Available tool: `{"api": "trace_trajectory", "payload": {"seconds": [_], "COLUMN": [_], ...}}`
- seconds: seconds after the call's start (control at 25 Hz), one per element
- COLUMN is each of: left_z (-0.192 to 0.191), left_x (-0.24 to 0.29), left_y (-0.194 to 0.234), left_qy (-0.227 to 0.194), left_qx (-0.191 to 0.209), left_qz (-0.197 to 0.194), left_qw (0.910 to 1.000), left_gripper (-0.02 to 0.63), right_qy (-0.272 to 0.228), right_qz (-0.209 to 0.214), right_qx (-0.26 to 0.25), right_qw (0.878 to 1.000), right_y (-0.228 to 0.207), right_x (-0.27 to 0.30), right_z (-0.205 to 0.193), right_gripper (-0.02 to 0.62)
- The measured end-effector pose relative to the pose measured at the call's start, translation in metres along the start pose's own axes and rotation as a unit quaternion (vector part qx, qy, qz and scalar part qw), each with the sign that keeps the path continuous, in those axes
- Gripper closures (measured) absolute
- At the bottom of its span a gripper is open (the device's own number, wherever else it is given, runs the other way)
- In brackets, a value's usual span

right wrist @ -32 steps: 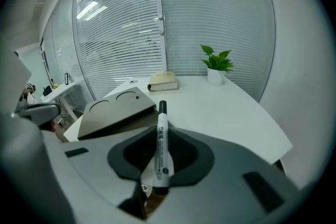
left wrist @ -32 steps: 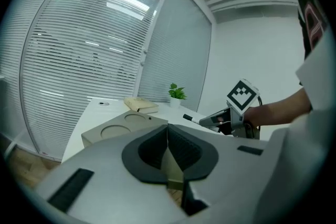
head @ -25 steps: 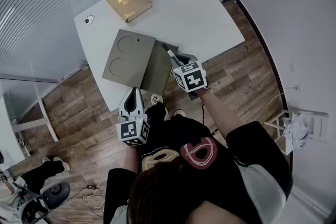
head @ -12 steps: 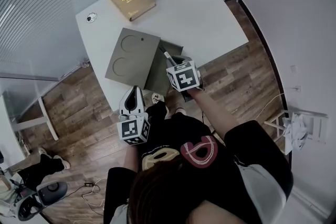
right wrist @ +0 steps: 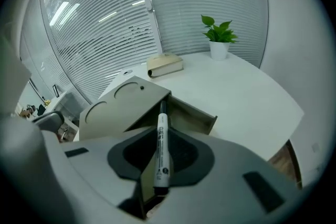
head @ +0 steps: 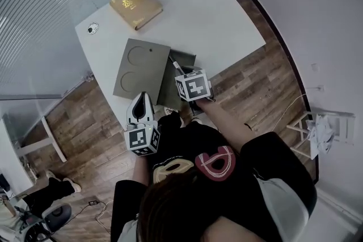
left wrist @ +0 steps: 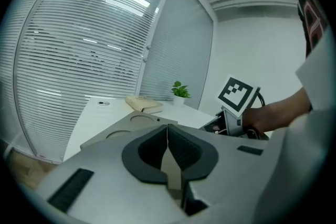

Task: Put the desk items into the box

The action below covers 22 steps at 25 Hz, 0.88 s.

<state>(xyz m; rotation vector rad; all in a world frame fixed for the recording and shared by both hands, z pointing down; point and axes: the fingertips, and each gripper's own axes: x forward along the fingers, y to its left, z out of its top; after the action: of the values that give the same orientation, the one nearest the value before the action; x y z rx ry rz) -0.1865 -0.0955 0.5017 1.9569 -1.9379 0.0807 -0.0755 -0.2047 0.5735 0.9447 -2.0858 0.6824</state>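
My R gripper (right wrist: pixel 163 150) clamped on marker (right wrist: pixel 160 126), tip over open box (right wrist: pixel 195 113) on desk (head: pixel 212 14). My L gripper (left wrist: pixel 168 153): jaws together, empty, near desk edge.

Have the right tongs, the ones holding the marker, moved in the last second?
Yes. Against the open box in the head view, the right tongs and marker shifted left, from its right edge to over its opening.

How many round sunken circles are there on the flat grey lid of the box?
2. Both are on the flat grey lid: one sunken circle nearer the tan book, the other beside it, farther from that book. None seems hidden.
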Motion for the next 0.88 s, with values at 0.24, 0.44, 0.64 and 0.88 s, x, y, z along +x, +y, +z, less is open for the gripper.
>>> {"api": "trace_trajectory", "payload": {"seconds": [0.24,0.44,0.64,0.88], "left_z": [0.001,0.001,0.004,0.006], "left_x": [0.017,0.023,0.026,0.028], "left_y": [-0.001,0.006,0.014,0.02], "left_qy": [0.009,0.013,0.011,0.011], "left_qx": [0.002,0.001,0.0,0.0], "left_qz": [-0.02,-0.029,-0.03,-0.027], "left_qw": [0.9997,0.9995,0.9995,0.9996], "left_gripper": [0.588,0.588,0.588,0.588], "right_qy": [0.011,0.016,0.026,0.041], "right_qz": [0.002,0.001,-0.008,-0.015], "right_qx": [0.023,0.04,0.027,0.011], "right_qw": [1.0,0.999,0.999,0.999], "right_y": [0.011,0.017,0.019,0.022], "right_x": [0.009,0.016,0.022,0.026], "right_z": [-0.006,-0.006,-0.01,-0.012], "right_gripper": [0.52,0.52,0.52,0.52]}}
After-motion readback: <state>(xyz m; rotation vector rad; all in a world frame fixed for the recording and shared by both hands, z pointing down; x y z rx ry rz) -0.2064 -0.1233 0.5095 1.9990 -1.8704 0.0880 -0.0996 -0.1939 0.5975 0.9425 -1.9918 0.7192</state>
